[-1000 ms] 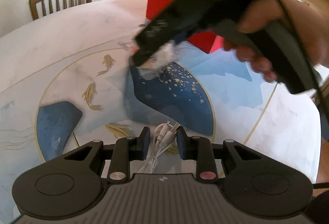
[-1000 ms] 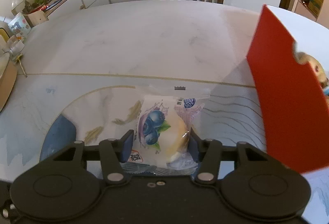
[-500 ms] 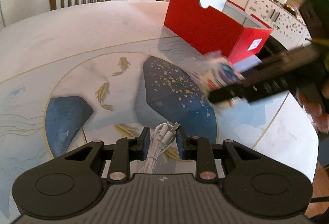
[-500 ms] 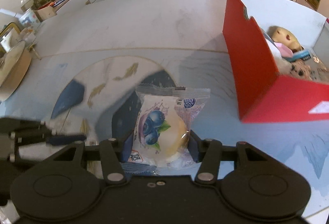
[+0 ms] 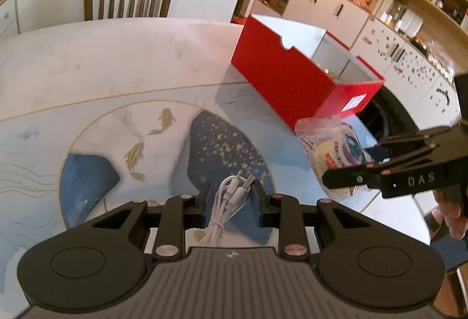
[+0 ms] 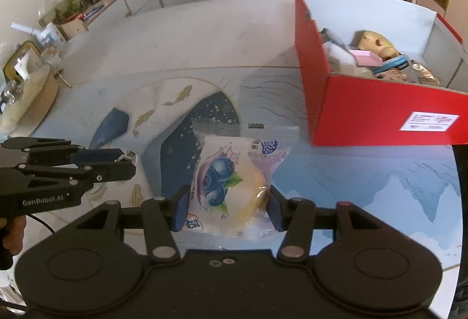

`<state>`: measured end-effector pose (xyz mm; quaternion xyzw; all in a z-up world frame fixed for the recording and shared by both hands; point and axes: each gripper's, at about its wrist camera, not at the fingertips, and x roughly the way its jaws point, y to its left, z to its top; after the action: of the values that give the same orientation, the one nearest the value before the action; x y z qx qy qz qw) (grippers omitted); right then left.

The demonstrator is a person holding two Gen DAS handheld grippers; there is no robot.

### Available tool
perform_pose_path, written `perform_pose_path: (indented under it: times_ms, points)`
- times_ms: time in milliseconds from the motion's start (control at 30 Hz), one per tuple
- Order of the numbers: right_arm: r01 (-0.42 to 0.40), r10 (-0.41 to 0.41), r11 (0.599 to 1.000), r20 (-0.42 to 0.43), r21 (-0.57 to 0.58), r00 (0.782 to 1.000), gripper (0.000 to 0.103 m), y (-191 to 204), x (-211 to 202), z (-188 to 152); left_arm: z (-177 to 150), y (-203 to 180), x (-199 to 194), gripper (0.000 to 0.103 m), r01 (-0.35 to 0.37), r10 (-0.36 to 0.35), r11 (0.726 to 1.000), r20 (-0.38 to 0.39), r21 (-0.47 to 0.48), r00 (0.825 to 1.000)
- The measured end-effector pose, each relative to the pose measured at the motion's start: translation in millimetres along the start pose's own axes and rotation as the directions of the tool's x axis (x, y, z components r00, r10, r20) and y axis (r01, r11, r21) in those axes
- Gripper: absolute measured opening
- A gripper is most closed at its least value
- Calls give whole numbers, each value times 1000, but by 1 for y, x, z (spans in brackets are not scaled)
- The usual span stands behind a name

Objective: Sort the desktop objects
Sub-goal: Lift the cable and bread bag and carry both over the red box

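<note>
Well, the round table [image 6: 204,35] is nearly bare now, painted with fish and blue hills, and the red box [image 6: 365,111] near its edge already holds a heap of sorted things: a doll's head, something pink, a blue band, foil wrappers. To my eye the job is close to done, with only the two items in hand left to drop in.

The right gripper [image 6: 226,209] has its jaws part-way apart, pressed on both sides of a blueberry pastry packet [image 6: 231,184] held above the table, short of the box. The left gripper [image 5: 229,203] is squeezed tight on a bundled white cable [image 5: 226,202], plugs poking forward, farther from the box.

As for writing: the right gripper's side reads "DAS", the left one's "GenRobot.AI". The white label [image 6: 428,121] on the box end is too small to read, and so is the print on the packet.
</note>
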<state>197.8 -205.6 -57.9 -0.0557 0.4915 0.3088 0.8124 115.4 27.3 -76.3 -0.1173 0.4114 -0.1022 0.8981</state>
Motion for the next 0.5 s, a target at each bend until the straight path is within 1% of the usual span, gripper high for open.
perform_pose_path:
  times_ms: [233, 433, 500]
  points:
    - [-23, 24, 999, 20, -23, 1000, 52, -17, -25, 6, 11, -20, -3, 25, -2, 3, 1000, 32, -31, 999]
    - [-40, 42, 998, 45, -42, 998, 52, -34, -42, 15, 27, -42, 1, 25, 2, 1, 999, 56, -51, 998]
    - [-45, 48, 998, 66, -47, 997, 52, -50, -51, 23, 33, -50, 4, 26, 7, -3, 998, 64, -57, 998]
